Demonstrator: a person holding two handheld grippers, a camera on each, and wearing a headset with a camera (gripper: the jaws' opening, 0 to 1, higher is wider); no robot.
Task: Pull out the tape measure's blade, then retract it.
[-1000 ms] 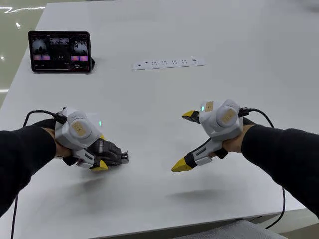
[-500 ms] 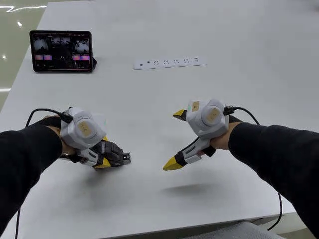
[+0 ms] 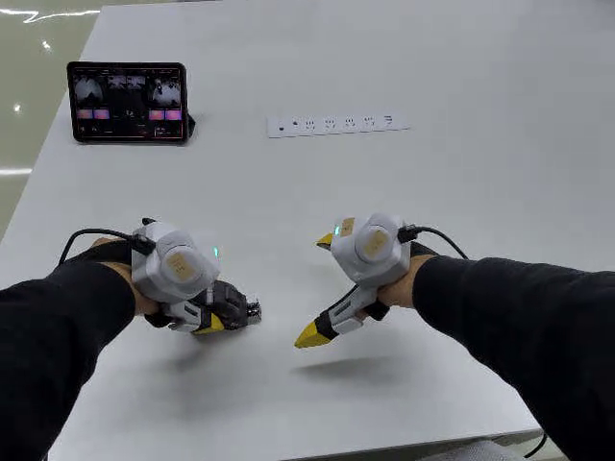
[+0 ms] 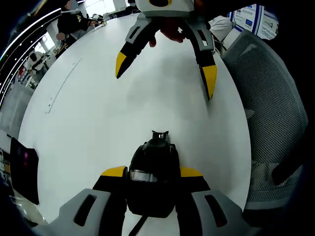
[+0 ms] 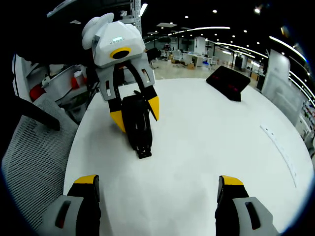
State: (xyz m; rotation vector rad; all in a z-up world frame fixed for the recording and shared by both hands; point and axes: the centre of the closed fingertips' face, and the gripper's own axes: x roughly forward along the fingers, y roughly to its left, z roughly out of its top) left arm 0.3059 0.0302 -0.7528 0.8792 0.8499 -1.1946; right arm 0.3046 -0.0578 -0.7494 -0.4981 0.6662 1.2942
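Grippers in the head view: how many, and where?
2. The left gripper is low left over the table, shut on the tape measure; the right gripper is beside it, jaws open, facing it.

You had bright, even overhead light on the white table (image 3: 461, 77). Soft, faint shadows lay under your left gripper (image 3: 226, 312) and right gripper (image 3: 317, 288). Glare streaked the glossy floor (image 3: 29, 96). Both gripper views bowed at their edges, and the black tape measure (image 4: 152, 172) lost detail. Focus was sharp throughout.
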